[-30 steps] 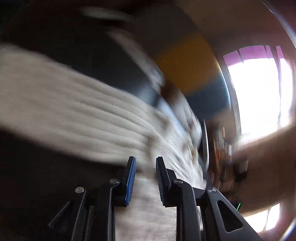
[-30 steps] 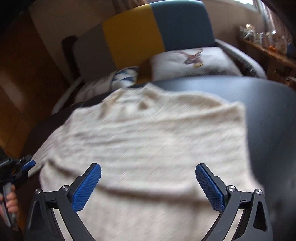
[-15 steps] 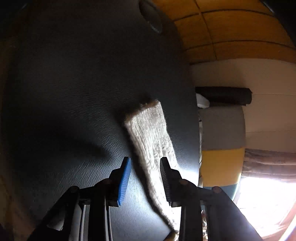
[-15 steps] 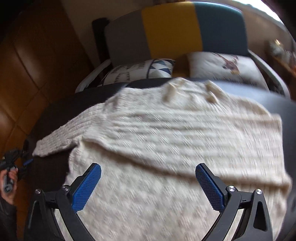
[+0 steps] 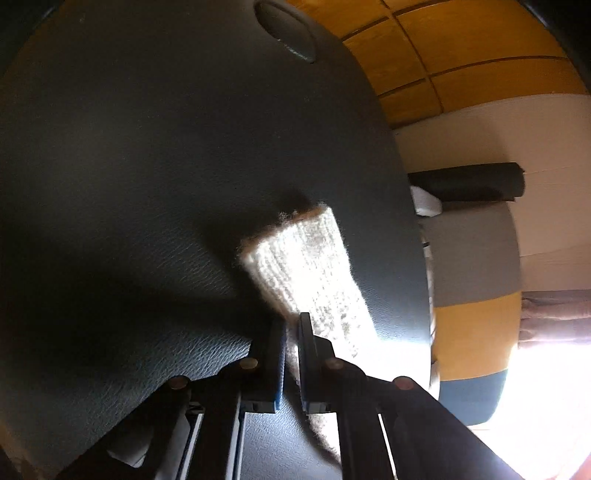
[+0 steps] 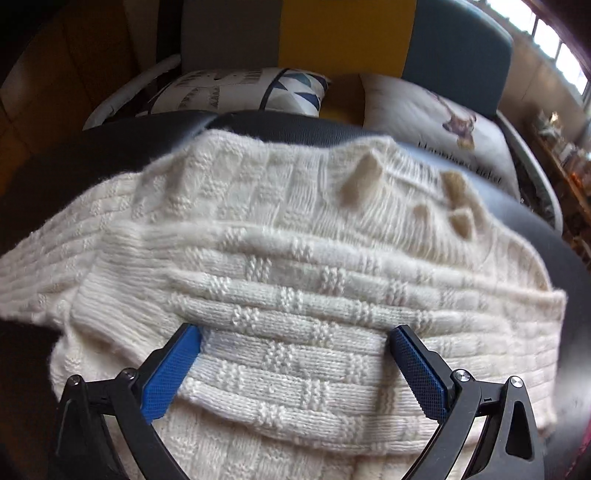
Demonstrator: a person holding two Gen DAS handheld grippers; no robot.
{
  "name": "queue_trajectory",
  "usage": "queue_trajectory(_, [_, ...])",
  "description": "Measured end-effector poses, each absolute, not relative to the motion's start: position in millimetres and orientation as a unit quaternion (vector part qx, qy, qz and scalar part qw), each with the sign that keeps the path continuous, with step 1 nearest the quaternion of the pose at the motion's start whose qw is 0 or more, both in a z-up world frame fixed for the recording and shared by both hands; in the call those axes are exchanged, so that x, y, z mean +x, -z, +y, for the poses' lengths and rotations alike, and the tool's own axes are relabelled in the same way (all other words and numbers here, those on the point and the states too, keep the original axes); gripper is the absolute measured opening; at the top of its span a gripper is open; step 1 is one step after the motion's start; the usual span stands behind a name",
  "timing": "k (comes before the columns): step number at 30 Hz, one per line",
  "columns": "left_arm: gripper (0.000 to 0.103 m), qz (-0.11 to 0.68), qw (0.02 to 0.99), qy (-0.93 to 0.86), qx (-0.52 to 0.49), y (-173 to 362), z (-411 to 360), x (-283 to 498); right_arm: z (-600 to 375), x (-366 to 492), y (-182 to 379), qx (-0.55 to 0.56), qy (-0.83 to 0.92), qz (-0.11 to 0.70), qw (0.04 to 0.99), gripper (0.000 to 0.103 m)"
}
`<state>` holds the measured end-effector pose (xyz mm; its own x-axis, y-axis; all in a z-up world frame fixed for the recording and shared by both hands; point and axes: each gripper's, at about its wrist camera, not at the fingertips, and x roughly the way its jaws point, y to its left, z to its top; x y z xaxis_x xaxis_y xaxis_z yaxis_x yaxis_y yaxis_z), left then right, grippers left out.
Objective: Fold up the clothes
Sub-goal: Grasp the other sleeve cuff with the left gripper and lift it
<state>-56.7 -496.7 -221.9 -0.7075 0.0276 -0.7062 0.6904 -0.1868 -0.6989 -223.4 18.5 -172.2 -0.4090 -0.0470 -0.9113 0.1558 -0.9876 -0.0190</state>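
A cream knitted sweater [image 6: 303,266] lies spread on a dark leather surface [image 6: 280,125], with one sleeve folded across its body. My right gripper [image 6: 293,339] is open, its blue pads resting on the folded sleeve near the sweater's middle. In the left wrist view the other sleeve [image 5: 306,266] stretches over the dark surface [image 5: 147,166], its cuff pointing away. My left gripper [image 5: 291,325] is shut on that sleeve a short way behind the cuff.
A grey, yellow and blue sofa back [image 6: 332,33] stands behind the surface with two printed cushions [image 6: 424,110] on it. A wooden floor [image 5: 461,55] shows past the surface's edge. A cluttered shelf [image 6: 565,155] sits at the right.
My left gripper has closed on the sleeve, which lay between its open fingers before. My right gripper has moved lower and closer to the sweater, now touching the folded sleeve.
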Motion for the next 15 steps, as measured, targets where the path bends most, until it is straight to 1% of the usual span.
queue_trajectory(4, [0.004, 0.589, 0.2, 0.73, 0.283, 205.5, -500.4, -59.9, 21.9, -222.3, 175.7, 0.539, 0.839, 0.046, 0.064, 0.103])
queue_trajectory(8, [0.004, 0.59, 0.13, 0.756, 0.253, 166.6, -484.0, -73.8, 23.9, -220.9, 177.4, 0.535, 0.841, 0.043, 0.063, 0.103])
queue_trajectory(12, [0.004, 0.574, 0.048, 0.785, 0.229, 115.7, -450.5, -95.0, 22.6, -219.6, 179.3, 0.53, 0.845, 0.041, 0.061, 0.103])
queue_trajectory(15, [0.004, 0.553, -0.019, 0.802, 0.225, 77.6, -410.6, -115.7, 24.1, -217.7, 181.8, 0.523, 0.849, 0.037, 0.062, 0.103])
